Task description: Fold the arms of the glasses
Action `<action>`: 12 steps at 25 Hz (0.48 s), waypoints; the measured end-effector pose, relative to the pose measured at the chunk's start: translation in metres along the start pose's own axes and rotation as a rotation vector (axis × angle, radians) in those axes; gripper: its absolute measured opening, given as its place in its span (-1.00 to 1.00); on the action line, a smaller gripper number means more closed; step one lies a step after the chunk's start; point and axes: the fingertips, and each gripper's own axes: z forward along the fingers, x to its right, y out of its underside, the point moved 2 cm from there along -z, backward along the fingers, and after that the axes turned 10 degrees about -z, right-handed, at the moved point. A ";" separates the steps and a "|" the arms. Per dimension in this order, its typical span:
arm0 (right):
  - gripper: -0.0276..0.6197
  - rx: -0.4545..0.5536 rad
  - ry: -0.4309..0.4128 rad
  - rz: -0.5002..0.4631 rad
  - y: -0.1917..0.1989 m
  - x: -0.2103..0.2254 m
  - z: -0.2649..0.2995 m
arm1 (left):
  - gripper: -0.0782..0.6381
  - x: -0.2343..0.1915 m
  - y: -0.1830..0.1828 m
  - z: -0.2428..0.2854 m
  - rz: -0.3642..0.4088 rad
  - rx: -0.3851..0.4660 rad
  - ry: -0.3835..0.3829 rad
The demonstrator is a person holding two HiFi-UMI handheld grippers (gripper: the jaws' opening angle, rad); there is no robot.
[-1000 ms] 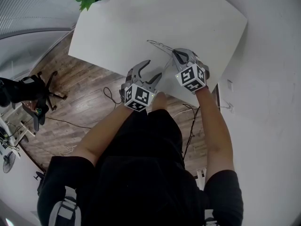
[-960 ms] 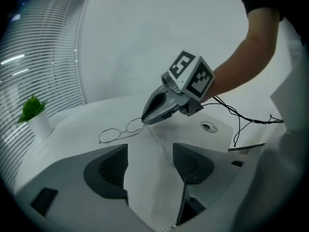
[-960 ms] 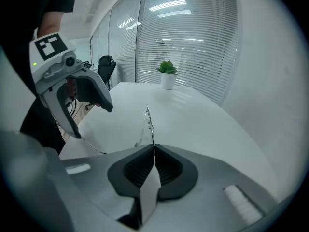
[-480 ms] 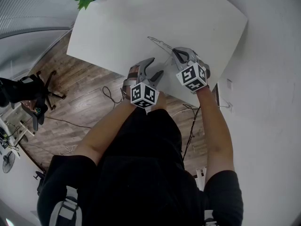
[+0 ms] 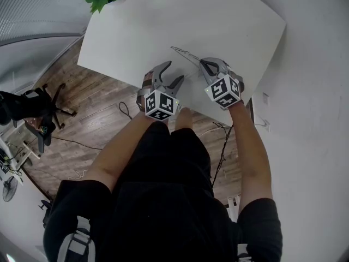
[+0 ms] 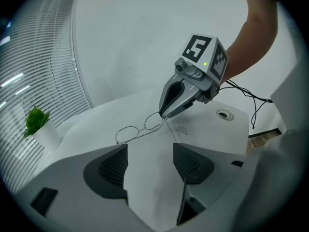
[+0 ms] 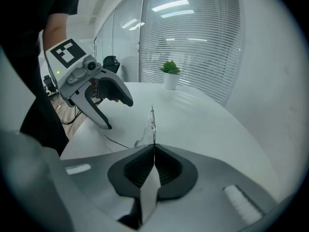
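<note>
Metal wire glasses (image 6: 143,129), polygonal lenses, one end pinched in right tongs (image 7: 154,149).

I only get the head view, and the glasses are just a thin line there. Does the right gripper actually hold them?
Observer: Yes. The right gripper is shut, pinching one end of the wire-frame glasses.
Operator: And the left gripper?
Observer: The left gripper is open and empty; the glasses sit ahead of it, not between its jaws.
Operator: Arms folded?
Observer: Not yet; one arm appears to stick out from the frame.
</note>
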 end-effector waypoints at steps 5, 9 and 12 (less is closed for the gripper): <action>-0.87 -0.002 0.006 0.009 0.001 0.003 -0.001 | 0.01 0.007 0.003 -0.011 -0.002 0.023 0.037; -0.87 -0.001 0.001 0.003 -0.001 0.000 -0.001 | 0.01 0.019 0.006 -0.018 -0.009 0.036 0.064; -0.87 -0.005 0.001 0.004 -0.001 -0.002 0.000 | 0.01 0.022 0.008 -0.017 -0.026 0.034 0.071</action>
